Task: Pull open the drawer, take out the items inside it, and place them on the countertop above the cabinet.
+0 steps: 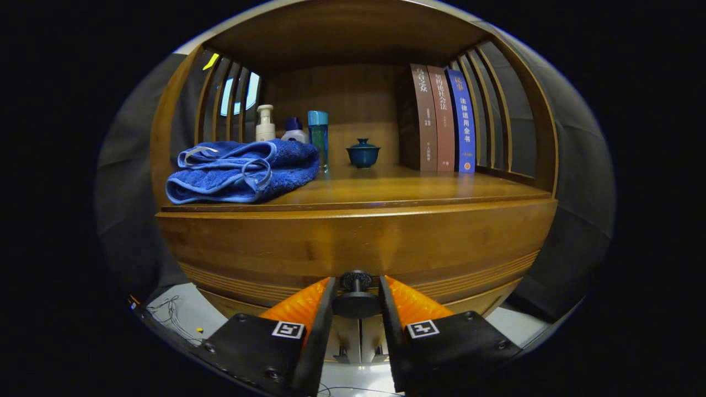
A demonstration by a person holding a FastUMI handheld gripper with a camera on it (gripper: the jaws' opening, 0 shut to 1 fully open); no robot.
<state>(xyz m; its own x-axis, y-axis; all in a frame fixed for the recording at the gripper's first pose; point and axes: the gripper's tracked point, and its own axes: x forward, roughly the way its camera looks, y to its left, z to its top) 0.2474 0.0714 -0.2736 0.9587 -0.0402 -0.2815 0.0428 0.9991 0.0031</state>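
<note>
1. Gripper view looks straight at the wooden cabinet [353, 242], with the gripper [356, 300] low against the drawer front [276, 248].
2. The jaws stand on either side of the black drawer knob [356, 298] and appear clamped on its stem and disc; the orange fingers [300, 306] flank it closely.
3. The drawer looks shut or barely started, so its contents are hidden and I cannot tell what lies inside.
4. To do the pull well, I judge the grip should stay centred on the knob and the draw should run straight back, square to the drawer front. A sideways or upward tug could slip the jaws off the small disc or bind the drawer.
5. The surface above the drawer is polished wood. A folded blue towel [242, 171] lies at its front left corner.
6. Behind the towel, toward the back left, stand a pump bottle [265, 124], a small white bottle [294, 132] and a teal-capped bottle [318, 140]. A dark lidded cup [363, 153] sits near the back centre, and three upright books [444, 118] stand at the back right.
7. The front centre and front right of the surface are bare, a good landing place.
8. Slatted wooden sides and a wooden top enclose the shelf; dark cloth hangs around the cabinet.
</note>
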